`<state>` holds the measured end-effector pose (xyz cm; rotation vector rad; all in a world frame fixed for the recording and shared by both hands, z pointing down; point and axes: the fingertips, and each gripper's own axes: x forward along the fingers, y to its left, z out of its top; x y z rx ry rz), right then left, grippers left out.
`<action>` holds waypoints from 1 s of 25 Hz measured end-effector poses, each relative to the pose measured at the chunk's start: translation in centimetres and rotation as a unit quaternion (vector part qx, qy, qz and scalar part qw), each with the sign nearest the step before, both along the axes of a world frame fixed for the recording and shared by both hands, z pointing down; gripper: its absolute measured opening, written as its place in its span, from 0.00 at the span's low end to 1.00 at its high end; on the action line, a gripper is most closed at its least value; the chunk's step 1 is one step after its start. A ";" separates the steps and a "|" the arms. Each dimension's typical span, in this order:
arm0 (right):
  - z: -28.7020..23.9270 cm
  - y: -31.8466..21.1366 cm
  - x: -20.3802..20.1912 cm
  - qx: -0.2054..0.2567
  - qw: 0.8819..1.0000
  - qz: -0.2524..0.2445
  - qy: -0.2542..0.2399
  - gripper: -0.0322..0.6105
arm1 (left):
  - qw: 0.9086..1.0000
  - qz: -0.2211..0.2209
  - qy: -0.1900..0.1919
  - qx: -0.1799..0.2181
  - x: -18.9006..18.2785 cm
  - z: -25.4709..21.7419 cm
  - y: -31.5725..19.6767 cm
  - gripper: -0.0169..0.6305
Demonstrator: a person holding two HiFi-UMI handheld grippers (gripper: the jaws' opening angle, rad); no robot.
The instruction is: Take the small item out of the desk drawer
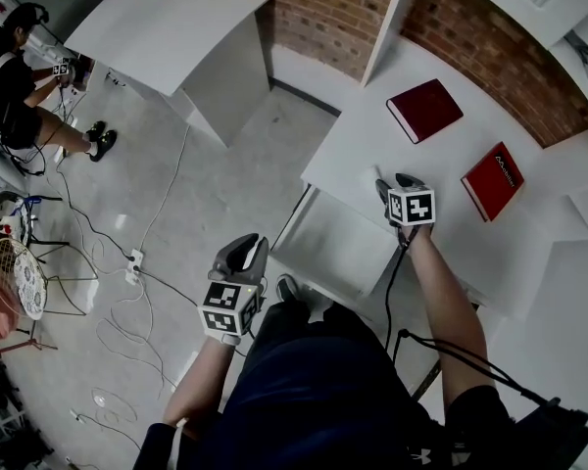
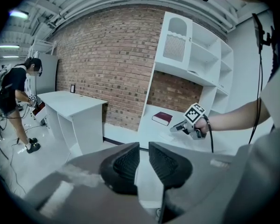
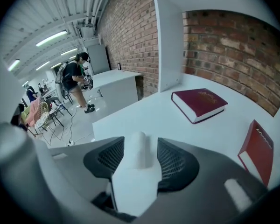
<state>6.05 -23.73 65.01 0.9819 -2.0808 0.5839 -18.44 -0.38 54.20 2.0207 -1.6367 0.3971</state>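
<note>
Two grippers: we record one in each of the person's hands, both clear in the head view.
Right gripper (image 1: 394, 184): over the white desk top (image 1: 372, 135), just past the far edge of the drawer; its jaws are spread wide.
Small white item (image 3: 137, 167): out of the drawer, standing between the right jaws, with slim gaps beside its narrow rounded upper part. We cannot tell whether it rests on the desk.
Left gripper (image 1: 243, 253): held in the air off the drawer's outer corner; its jaws are nearly together, with a narrow slit between them and nothing in it.
White desk drawer (image 1: 333, 243): pulled out from under the desk top, lying between the two grippers.
Books: a dark red hardback book (image 1: 424, 109) lies flat beyond the right gripper; a brighter red book (image 1: 492, 180) lies to its right, apart from it.
Background: a person in dark clothes (image 1: 10, 96) stands near a second white desk (image 1: 167, 27) along the brick wall (image 1: 323, 8).
</note>
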 end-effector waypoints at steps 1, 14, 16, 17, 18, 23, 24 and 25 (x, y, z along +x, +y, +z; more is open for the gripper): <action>-0.8 0.0 0.2 0.008 1.000 0.002 -0.009 0.40 | 1.000 0.001 0.000 0.003 0.3 -0.3 -0.2 0.13; -18.4 3.2 2.0 0.148 0.971 0.021 -0.185 0.33 | 0.998 0.007 0.012 0.060 3.6 -5.7 -3.0 0.13; -20.8 3.9 2.5 0.163 0.964 0.023 -0.208 0.32 | 0.997 0.008 0.017 0.070 4.3 -6.8 -3.3 0.13; -21.9 4.2 2.8 0.170 0.961 0.022 -0.216 0.31 | 0.997 0.009 0.020 0.077 4.7 -7.4 -3.5 0.13; -22.8 4.5 3.1 0.177 0.959 0.020 -0.222 0.31 | 0.996 0.011 0.023 0.084 5.2 -8.0 -3.6 0.13; -26.1 6.1 4.5 0.197 0.946 0.017 -0.257 0.29 | 0.992 0.014 0.026 0.119 7.1 -11.4 -4.1 0.13; -26.6 6.4 4.7 0.202 0.944 0.016 -0.261 0.29 | 0.991 0.013 0.024 0.128 7.4 -12.1 -4.2 0.13; -27.2 6.7 4.9 0.208 0.941 0.015 -0.265 0.28 | 0.990 0.012 0.021 0.136 7.6 -12.7 -4.3 0.13</action>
